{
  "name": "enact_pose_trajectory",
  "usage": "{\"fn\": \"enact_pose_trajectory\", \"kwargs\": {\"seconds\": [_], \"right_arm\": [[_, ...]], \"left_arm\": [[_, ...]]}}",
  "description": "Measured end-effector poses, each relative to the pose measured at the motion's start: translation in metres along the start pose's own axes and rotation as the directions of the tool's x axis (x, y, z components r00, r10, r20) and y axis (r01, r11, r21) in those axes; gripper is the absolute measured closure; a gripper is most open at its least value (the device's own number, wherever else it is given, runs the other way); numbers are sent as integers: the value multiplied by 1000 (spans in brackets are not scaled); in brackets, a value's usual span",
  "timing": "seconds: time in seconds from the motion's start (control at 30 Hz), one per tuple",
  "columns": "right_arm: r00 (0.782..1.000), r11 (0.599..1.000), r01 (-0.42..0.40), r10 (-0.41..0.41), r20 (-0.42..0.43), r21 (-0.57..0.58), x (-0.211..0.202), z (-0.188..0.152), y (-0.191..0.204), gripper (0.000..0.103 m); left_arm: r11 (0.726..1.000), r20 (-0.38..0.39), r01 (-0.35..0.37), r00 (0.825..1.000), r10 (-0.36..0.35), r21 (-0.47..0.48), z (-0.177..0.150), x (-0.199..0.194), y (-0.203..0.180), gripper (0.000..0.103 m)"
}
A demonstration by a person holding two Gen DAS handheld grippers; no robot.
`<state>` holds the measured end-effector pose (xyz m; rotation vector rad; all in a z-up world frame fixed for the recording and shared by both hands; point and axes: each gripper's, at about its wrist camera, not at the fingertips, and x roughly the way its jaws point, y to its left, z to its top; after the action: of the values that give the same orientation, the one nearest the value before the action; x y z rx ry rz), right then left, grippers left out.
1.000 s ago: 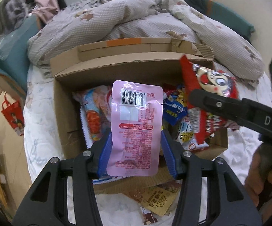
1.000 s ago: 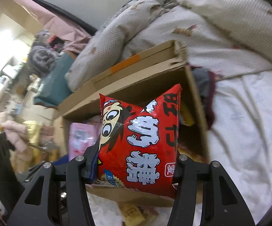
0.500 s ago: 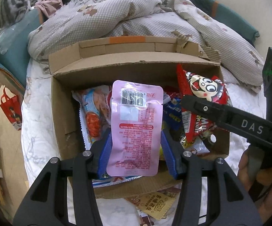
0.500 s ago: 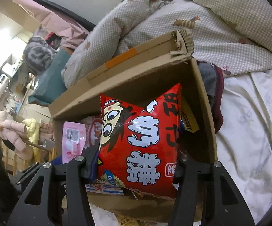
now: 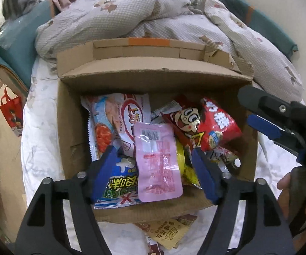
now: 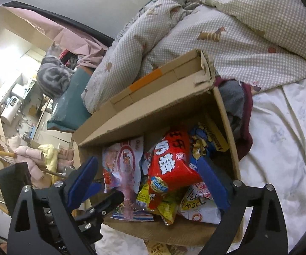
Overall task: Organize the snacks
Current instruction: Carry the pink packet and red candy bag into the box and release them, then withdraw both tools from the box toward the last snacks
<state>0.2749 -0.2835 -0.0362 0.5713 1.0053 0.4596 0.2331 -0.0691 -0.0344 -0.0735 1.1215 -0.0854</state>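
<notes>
An open cardboard box (image 5: 153,78) on the bed holds several snack packs. A pink pouch (image 5: 157,161) lies on top of them. My left gripper (image 5: 153,152) hangs over it with its jaws opening and its blue pads clear of the pouch on both sides. A red bag with a cartoon face (image 6: 170,165) rests in the same box (image 6: 153,116), seen from the left wrist as the red bag (image 5: 204,125). My right gripper (image 6: 146,161) straddles that bag; its jaws are opening wide and nothing is gripped.
A checked quilt (image 5: 153,17) is heaped behind the box, with a teal pillow (image 5: 19,46) at the left. A yellow packet (image 5: 167,233) lies on the white sheet (image 6: 291,148) in front of the box. A hand (image 5: 291,189) holds the right gripper's handle.
Both grippers have let go and spread their jaws. The pink pouch and the red bag have dropped from between the pads onto the snacks in the box.
</notes>
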Motion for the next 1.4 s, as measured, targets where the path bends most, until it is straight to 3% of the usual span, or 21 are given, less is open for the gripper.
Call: {"fn": "enact_pose_trajectory", "kwargs": {"seconds": [0.23,0.4,0.6,0.7,0.87,1.23,1.3,1.37,1.4], "right_arm": [[1000,1000,-5,5,0,28,-1,0,-2,6],[1000,1000,10,-10,0,3,-1,-1,4,6],[1000,1000,12,-12,-8,-21,-5,-6,7,6],[999,999,31,-31,-16,-34,-8,-13,9,6],[999,999,40,-41,-29,-32,-19,-31,13,6],[995,997,57,-61,-76,-49,-43,-84,23,6],[995,997,64,-67,-79,-40,-46,-92,22,6],[994,997,72,-74,-79,-34,-50,-101,20,6],[994,997,73,-75,-80,-30,-52,-104,20,6]], "left_arm": [[1000,21,-13,1000,13,12,-2,-10,2,32],[998,35,-10,999,12,-56,-1,-20,19,32],[994,118,-40,992,51,-99,-10,-44,38,32],[995,123,-50,991,60,-89,-16,-51,44,32],[995,136,-71,988,80,-66,-32,-61,49,32],[999,184,-38,982,43,-30,-74,-87,64,32],[999,190,-44,981,45,-8,-81,-91,64,28],[999,192,-39,981,39,-4,-88,-93,66,14],[999,187,-31,982,32,-7,-90,-93,66,14]]}}
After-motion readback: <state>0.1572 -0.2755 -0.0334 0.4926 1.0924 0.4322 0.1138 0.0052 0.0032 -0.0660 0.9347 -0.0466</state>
